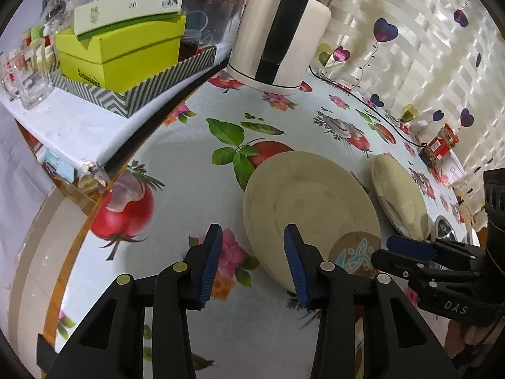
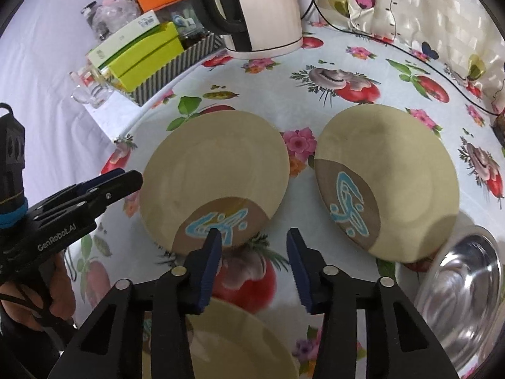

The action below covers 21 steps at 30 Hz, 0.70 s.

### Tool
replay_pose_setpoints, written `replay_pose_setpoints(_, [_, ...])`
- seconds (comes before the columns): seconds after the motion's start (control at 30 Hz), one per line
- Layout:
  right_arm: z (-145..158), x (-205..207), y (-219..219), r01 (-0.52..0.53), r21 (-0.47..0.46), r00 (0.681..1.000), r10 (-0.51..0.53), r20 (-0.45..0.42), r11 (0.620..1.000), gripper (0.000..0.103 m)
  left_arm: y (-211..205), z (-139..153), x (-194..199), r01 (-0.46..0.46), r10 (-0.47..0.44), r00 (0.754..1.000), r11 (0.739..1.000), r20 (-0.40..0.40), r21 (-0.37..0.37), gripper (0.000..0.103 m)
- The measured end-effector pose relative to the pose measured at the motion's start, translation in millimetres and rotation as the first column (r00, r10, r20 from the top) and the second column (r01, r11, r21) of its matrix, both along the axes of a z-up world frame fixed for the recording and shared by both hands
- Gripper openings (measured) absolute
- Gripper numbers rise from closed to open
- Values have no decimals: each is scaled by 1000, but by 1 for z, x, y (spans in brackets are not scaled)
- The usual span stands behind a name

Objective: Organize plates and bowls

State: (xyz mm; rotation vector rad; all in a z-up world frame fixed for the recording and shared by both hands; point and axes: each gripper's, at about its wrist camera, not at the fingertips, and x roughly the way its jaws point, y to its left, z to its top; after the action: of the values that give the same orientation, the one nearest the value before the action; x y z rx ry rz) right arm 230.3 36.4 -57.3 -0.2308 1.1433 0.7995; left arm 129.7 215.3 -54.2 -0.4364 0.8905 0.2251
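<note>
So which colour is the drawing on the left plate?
Light blue, on a brown patch of the left plate; clearest in the right wrist view.

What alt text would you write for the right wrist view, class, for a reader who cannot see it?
Two round beige plates with brown-and-blue painted patches, left plate and right plate, lie apart on a fruit-print tablecloth beyond the open right gripper. A shiny steel bowl sits right; a white kettle stands behind.

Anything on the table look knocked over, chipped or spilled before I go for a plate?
Nothing stands out. The left plate, right plate and near plate lie flat and unchipped, apart from each other. The steel bowl sits upright beside the right plate, and the kettle stands upright. No spills visible.
</note>
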Motion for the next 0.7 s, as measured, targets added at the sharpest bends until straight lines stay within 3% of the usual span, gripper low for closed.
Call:
replay_pose_setpoints(0.43, [-12, 23, 13, 33, 3, 999, -33, -41, 999, 33, 6, -16, 17, 22, -23, 1000, 998, -10, -56, 23])
replay_pose_setpoints(0.7, [-13, 27, 14, 51, 11, 998, -50, -44, 999, 29, 5, -15, 16, 18, -18, 1000, 998, -11, -52, 23])
